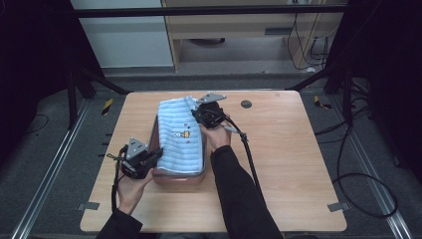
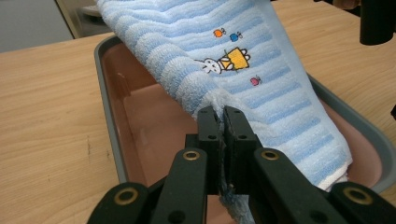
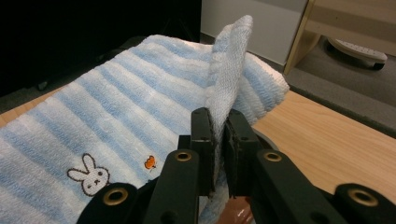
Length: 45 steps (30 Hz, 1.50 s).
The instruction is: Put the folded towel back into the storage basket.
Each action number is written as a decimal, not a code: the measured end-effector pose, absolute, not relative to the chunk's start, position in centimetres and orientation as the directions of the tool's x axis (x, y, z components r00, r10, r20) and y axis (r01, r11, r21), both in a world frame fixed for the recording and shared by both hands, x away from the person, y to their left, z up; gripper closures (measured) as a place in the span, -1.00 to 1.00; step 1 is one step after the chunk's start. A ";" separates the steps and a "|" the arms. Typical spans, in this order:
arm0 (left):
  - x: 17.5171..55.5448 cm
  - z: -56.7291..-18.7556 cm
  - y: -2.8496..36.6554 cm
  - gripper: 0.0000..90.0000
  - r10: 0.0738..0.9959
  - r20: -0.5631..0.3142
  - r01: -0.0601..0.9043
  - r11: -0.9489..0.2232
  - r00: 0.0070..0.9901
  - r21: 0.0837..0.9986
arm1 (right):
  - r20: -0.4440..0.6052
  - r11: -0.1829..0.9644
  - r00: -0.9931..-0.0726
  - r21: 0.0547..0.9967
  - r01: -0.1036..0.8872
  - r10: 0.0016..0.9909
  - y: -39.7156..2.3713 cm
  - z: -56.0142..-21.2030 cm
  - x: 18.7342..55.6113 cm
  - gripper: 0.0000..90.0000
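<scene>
A blue-and-white striped towel point(image 1: 179, 137) with a small rabbit picture lies folded over a pink tray with a grey rim point(image 1: 155, 130) in the middle of the table. My left gripper point(image 1: 155, 155) is at the tray's near left corner, shut on the towel's near edge point(image 2: 212, 95). My right gripper point(image 1: 196, 113) is at the far right of the towel, shut on a raised corner of it point(image 3: 229, 65). The tray's pink floor point(image 2: 154, 121) shows beneath the lifted cloth, which slopes across the tray point(image 2: 105, 93).
The wooden table point(image 1: 288, 149) has bare surface on both sides of the tray. A small dark round disc point(image 1: 246, 104) sits near the far edge. Black cables point(image 1: 249, 154) trail from the grippers, and strips of tape mark the near corners.
</scene>
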State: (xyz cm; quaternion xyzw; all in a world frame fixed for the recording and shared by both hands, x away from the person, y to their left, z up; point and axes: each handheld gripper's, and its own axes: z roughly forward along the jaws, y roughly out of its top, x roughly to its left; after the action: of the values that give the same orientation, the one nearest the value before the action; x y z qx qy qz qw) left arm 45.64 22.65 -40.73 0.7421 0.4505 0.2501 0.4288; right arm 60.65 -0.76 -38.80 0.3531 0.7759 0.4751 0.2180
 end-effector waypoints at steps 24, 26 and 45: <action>46.5 -43.6 22.8 0.69 0.909 0.021 0.535 -0.263 0.416 0.803 | -0.008 0.365 -0.639 0.826 0.430 0.769 -0.6 -42.8 61.0 0.59; 46.5 -43.5 22.9 0.67 0.911 0.022 0.533 -0.261 0.412 0.805 | -0.005 0.361 -0.637 0.828 0.430 0.771 -0.9 -42.8 60.9 0.54; 45.4 -40.4 24.8 -0.08 0.902 -0.028 0.439 -0.183 0.431 0.880 | 0.006 0.218 -0.541 0.911 0.349 0.841 -9.2 -39.0 56.7 -0.38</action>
State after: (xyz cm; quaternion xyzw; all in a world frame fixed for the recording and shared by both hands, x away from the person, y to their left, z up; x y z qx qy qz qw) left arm 45.39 24.75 -40.43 0.7225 0.4639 0.2633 0.4398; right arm 56.70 -9.22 -39.04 0.4038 0.7369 0.4772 0.2575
